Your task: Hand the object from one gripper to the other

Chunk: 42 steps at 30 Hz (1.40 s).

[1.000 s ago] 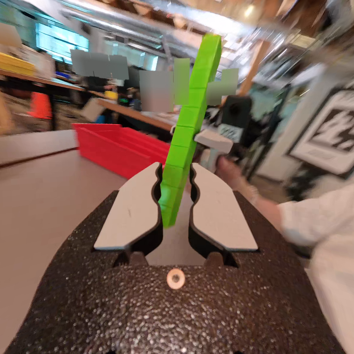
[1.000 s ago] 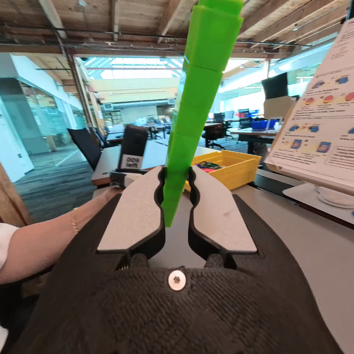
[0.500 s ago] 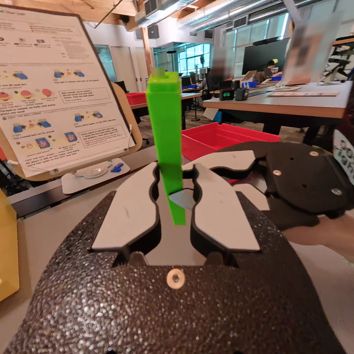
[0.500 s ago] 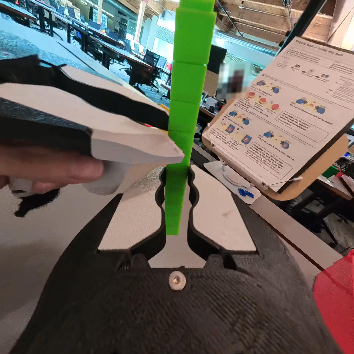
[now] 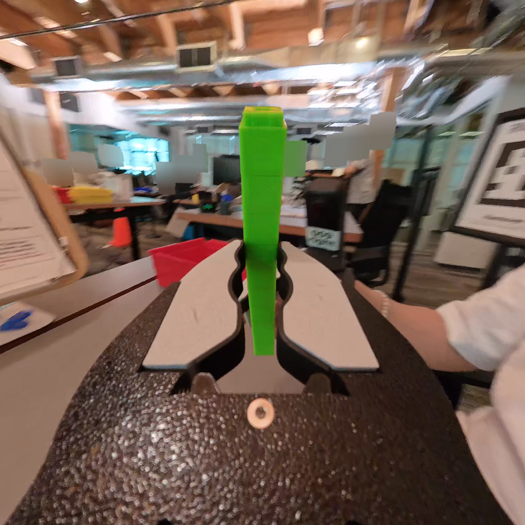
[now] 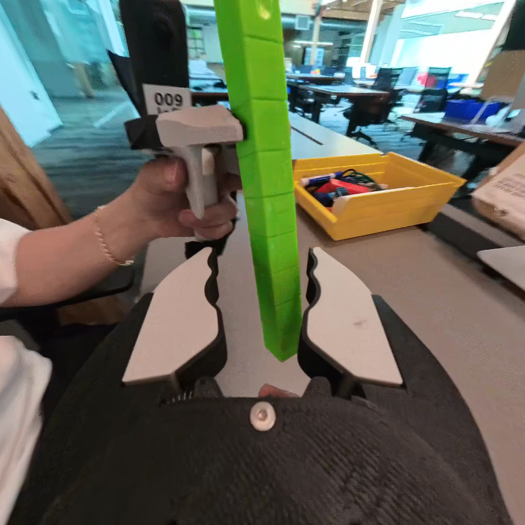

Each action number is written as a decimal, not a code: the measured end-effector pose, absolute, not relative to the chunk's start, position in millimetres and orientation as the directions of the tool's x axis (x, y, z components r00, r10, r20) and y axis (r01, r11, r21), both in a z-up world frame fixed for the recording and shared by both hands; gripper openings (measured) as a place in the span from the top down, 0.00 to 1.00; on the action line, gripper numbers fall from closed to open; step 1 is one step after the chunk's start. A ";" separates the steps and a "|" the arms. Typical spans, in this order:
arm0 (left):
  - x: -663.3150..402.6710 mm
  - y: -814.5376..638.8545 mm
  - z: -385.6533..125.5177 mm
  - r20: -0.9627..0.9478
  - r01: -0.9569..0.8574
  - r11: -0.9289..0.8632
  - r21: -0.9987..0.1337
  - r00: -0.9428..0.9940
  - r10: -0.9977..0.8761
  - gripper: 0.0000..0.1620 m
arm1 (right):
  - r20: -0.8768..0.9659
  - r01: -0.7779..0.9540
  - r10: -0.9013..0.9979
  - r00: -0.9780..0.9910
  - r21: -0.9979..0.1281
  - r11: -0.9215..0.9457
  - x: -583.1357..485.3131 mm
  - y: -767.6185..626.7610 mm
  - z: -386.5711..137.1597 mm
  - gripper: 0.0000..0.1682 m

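In the left wrist view, the left gripper [image 5: 260, 277], with pale grey pads on a speckled black body, is closed on a long bright green bar of stacked plastic cubes [image 5: 262, 227]. Both scalloped inner edges press the bar's flanks near its lower end. The bar stands upright, its long axis running straight up from the jaws, and its short tail hangs free below the pinch. A red plastic bin [image 5: 181, 262] sits beyond on the grey table [image 5: 56, 355], and a sleeved forearm [image 5: 420, 338] reaches in from the right.

In the right wrist view, the right gripper [image 6: 261, 298] is spread wide, with a clear gap between each pad and the bar. The green bar [image 6: 264, 170] passes between the open jaws without touching either and leans slightly left toward its top. Higher up, the left gripper [image 6: 218, 127] clamps it from the left side, held by a hand [image 6: 181, 199]. A yellow plastic bin [image 6: 377, 196] of small items rests on the table to the right.

The bar seems to have passed to the left gripper. The right gripper straddles the free lower end, so it should back straight away from the bar, without brushing it.
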<state>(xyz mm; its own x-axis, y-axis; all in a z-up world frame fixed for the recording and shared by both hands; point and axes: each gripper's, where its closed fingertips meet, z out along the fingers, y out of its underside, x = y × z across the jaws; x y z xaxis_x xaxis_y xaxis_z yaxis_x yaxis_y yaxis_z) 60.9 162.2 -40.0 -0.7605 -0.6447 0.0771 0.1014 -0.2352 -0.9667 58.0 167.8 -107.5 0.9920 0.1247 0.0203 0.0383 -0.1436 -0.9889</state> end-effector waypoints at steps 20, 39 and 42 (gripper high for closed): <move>82.1 146.7 -63.7 0.220 -0.059 -0.230 -0.971 -0.593 -0.775 0.69 | 0.460 0.327 -0.486 0.743 -0.883 -0.336 106.2 137.9 -98.7 0.87; 93.4 137.8 -90.1 0.431 -0.245 -0.363 -0.899 -0.640 -0.636 0.84 | 0.465 0.343 -0.421 0.779 -0.877 -0.335 92.7 151.5 -111.8 0.86; 90.4 135.7 -88.0 0.386 -0.229 -0.320 -0.919 -0.680 -0.623 0.86 | 0.398 0.309 -0.280 0.874 -0.898 -0.313 80.1 153.6 -119.6 0.80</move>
<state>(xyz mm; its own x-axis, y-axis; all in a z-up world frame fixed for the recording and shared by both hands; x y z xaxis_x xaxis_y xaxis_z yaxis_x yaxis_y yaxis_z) 90.4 135.7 -88.0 -0.6803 -0.6229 0.3862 -0.2287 -0.3202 -0.9193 80.1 153.6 -119.6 0.8735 -0.2798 0.3983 0.3092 -0.3131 -0.8980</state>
